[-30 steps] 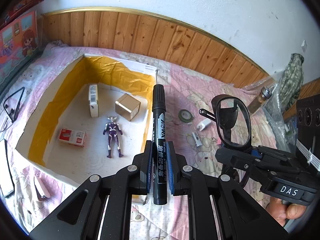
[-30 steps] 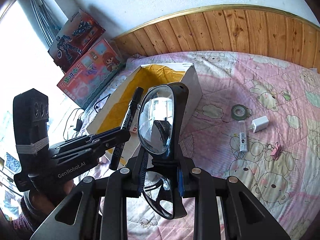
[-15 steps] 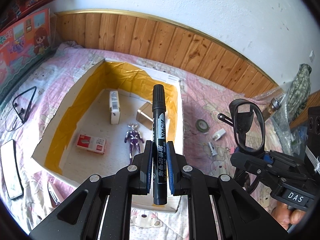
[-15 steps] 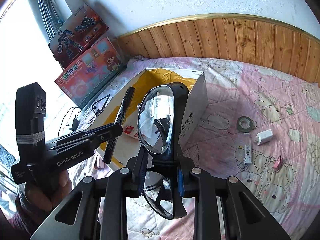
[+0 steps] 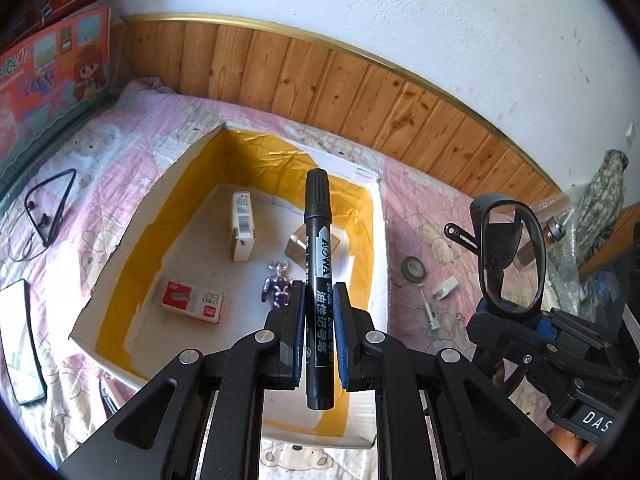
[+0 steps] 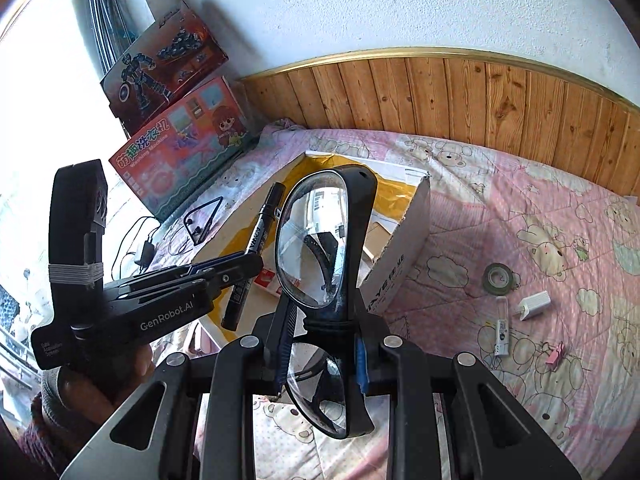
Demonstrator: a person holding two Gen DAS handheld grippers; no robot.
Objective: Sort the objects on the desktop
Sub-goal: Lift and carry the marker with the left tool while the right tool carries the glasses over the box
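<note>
Right, both hands are loaded. Left gripper (image 5: 316,312) has its blue pads pinching a black marker (image 5: 318,248) at mid-barrel, cap pointing up and away, the butt end sticking out below the jaws. That marker hangs over the near edge of the open box (image 5: 380,240), the white carton with yellow tape lining its inner walls, sitting on the pink quilt (image 6: 520,208).

Down in the box: a red packet (image 5: 192,300) near the front left, a white carton (image 5: 242,220) further back, a brown cube (image 5: 298,242) partly behind the marker, and a purple figure (image 5: 276,284) between them, half hidden by the jaw.

Right gripper (image 6: 320,344) is clamped on a pair of glasses (image 6: 316,240), gripped at the bridge, one lens standing above the jaws and the other hanging below. From the right wrist, the glasses sit just right of the marker, in front of the box's near corner.

Out on the quilt, right of the box and well apart from both grippers: a tape roll (image 6: 498,278), a white charger (image 6: 534,305), a small clear tube (image 6: 502,330) and a pink clip (image 6: 554,354).
</note>
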